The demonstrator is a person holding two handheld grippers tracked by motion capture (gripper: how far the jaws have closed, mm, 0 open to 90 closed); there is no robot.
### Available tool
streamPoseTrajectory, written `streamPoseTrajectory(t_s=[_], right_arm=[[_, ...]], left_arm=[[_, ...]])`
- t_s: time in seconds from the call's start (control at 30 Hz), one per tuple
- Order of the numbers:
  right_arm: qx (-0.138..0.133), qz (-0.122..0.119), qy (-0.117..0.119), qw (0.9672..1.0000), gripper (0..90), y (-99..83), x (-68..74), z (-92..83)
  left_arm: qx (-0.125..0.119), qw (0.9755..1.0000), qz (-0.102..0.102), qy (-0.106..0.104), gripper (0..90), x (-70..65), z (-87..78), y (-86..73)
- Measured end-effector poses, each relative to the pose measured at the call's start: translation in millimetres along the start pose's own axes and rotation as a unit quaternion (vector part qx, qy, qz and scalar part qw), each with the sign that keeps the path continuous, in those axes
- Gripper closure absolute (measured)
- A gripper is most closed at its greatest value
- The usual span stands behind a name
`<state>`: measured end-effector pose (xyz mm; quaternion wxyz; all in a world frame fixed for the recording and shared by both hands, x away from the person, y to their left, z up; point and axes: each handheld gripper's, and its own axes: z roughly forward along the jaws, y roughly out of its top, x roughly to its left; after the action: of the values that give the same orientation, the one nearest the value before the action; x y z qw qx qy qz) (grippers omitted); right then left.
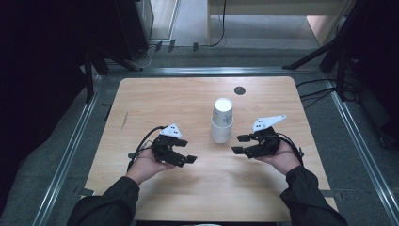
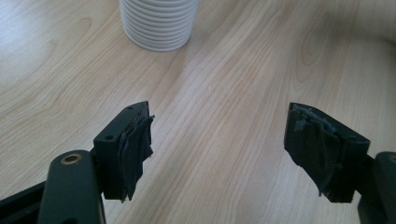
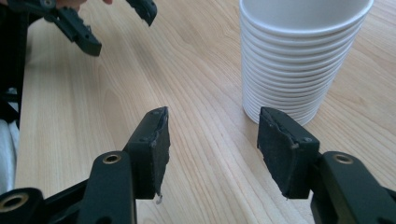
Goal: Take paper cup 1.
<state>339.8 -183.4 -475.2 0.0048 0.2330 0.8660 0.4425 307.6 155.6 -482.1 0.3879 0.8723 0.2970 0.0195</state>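
A stack of white paper cups (image 1: 221,123) stands mouth-down near the middle of the wooden table (image 1: 160,103). My left gripper (image 1: 186,151) is held low to the left of the stack, apart from it, jaws open and empty. My right gripper (image 1: 236,144) sits just right of the stack's base, also open with nothing between the jaws. In the left gripper view the open jaws (image 2: 219,140) face bare wood, with the ribbed cup stack (image 2: 159,23) farther off. The right gripper view has the open jaws (image 3: 212,140) close to the cup stack (image 3: 299,56), and the left gripper (image 3: 123,30) at the upper left.
A small dark round cap (image 1: 239,90) is set into the table's far side. Metal rails (image 1: 70,146) run along the floor on both sides of the table. Dark stands and cables (image 1: 324,89) sit beyond the far right corner.
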Motion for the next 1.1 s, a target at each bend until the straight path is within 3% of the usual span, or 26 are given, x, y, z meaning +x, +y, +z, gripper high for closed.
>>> streamPoseTrajectory(t_s=[0.13,0.27,0.4,0.6,0.63,0.9,1.1], right_arm=[[0.012,-0.008,-0.009,0.9999,43.2,-1.5,-0.3,-0.5],[0.012,-0.001,0.000,0.9999,43.3,-0.9,-2.3,-3.9],[0.005,-0.004,0.001,1.0000,44.3,-0.5,-5.3,-9.5],[0.006,-0.014,-0.008,0.9999,44.4,7.7,-9.4,-17.8],[0.019,-0.007,-0.012,0.9997,44.4,14.5,-13.1,-21.8],[0.061,-0.055,-0.012,0.9965,43.0,40.7,-23.0,-36.4],[0.083,-0.061,-0.015,0.9946,40.2,60.5,-33.7,-46.9]], left_arm=[[0.001,1.0000,0.007,0.006,23.4,0.0,-1.0,-0.6],[0.002,0.9998,-0.017,-0.007,22.0,-1.8,-3.7,1.2],[0.006,1.0000,0.003,-0.006,22.2,-5.0,-7.3,0.9],[-0.005,1.0000,0.004,0.003,22.2,-0.9,-12.1,-0.5],[-0.006,1.0000,0.004,0.004,22.2,0.3,-13.8,-0.8],[-0.007,0.9999,0.007,0.004,22.3,0.7,-16.0,-1.0],[-0.005,0.9999,0.007,0.006,22.2,-0.1,-15.5,-1.2]])
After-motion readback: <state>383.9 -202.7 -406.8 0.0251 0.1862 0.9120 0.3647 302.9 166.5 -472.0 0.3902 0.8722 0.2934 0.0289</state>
